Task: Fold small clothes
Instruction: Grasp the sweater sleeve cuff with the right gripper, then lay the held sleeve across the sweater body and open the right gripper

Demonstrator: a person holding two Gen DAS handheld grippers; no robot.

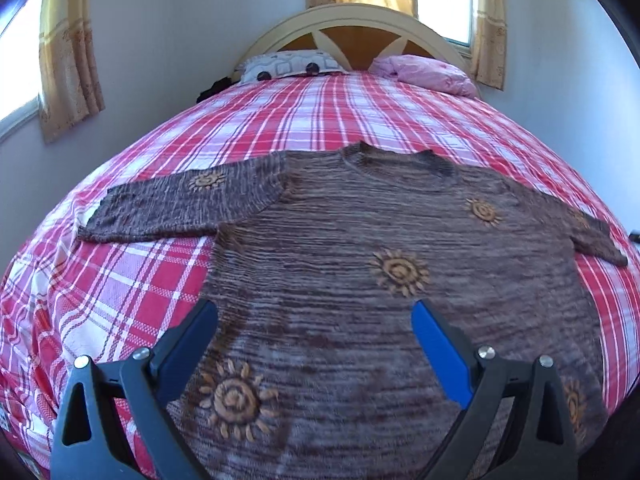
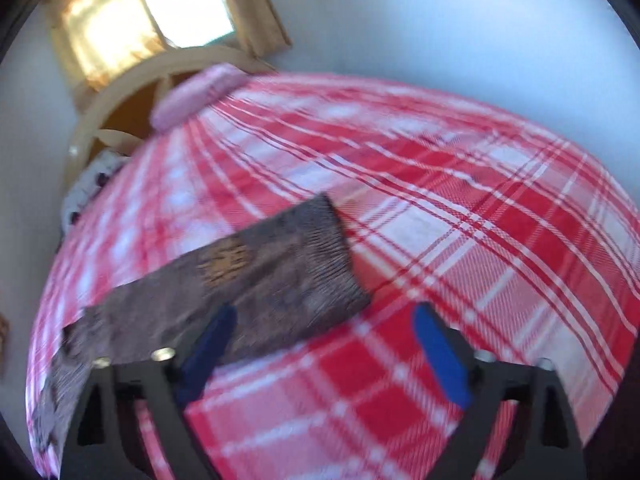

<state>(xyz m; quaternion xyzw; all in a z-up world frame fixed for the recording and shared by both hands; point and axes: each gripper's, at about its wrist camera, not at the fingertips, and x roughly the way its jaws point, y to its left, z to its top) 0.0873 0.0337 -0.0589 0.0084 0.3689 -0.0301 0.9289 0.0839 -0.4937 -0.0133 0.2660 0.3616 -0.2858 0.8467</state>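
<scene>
Since both sleeves are seen stretched out to the sides, no fold is judged to have been made and the whole task is left. Nearest, the left gripper (image 1: 314,322) is held released above the lower body of the one brown sweater (image 1: 360,280), nothing between its fingers; the right gripper (image 2: 322,330) is likewise spread wide and empty beside the right sleeve (image 2: 248,280) cuff. One garment is counted, flat on the plaid bedspread (image 1: 120,280). Farther off, two pillows are seen: a patterned pillow (image 1: 288,65) and a pink pillow (image 1: 428,74), against one headboard (image 1: 352,28).
</scene>
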